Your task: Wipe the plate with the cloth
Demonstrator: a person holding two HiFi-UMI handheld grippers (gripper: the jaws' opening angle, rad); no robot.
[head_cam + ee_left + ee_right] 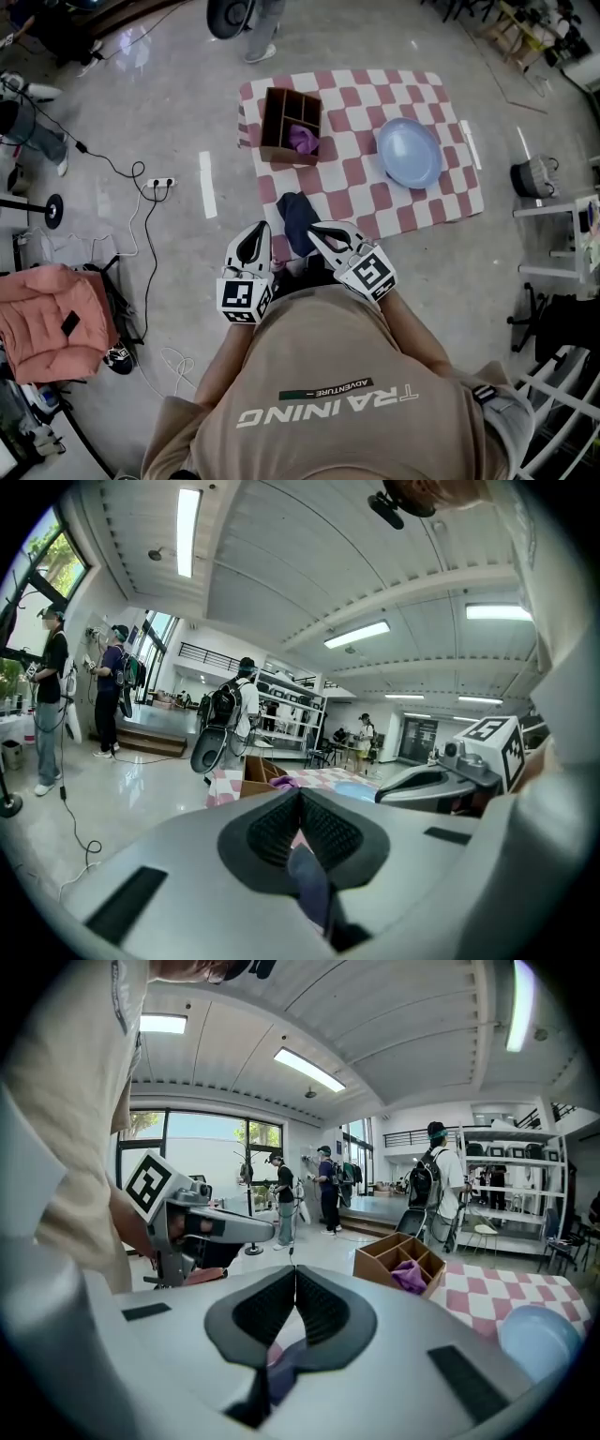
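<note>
Plate (409, 153): pale blue, empty, lying flat on the far right part of the checkered mat (370, 197). It is well apart from both of your grippers.
Cloth (294, 221): a dark heap on the near edge of the mat, just ahead of your hands and untouched.
Left gripper (262, 228): jaws pressed together with nothing clamped. The dark colour under the pads looks like the cloth lying below them.
Right gripper (315, 228): the same, tips meeting and empty, held close beside the left one.
Risk, closed jaws: if you go down like this you will only shove the cloth along the mat. Spread the jaws first.
Risk, pinching too deep: the cloth lies right on the mat, so a low bite could catch the mat as well and drag everything, plate included.
Risk, wrong cloth: a purple cloth (303, 139) sits in the wooden box (289, 124). The dark one is nearer you and is my guess for the job.
Risk, sliding plate: nothing pins it down, so one-handed wiping will probably skate it toward the mat's edge. Steady its rim with your free gripper.
Risk, loose grip: a thin pinch of cloth may slip out halfway through the wipe.
</note>
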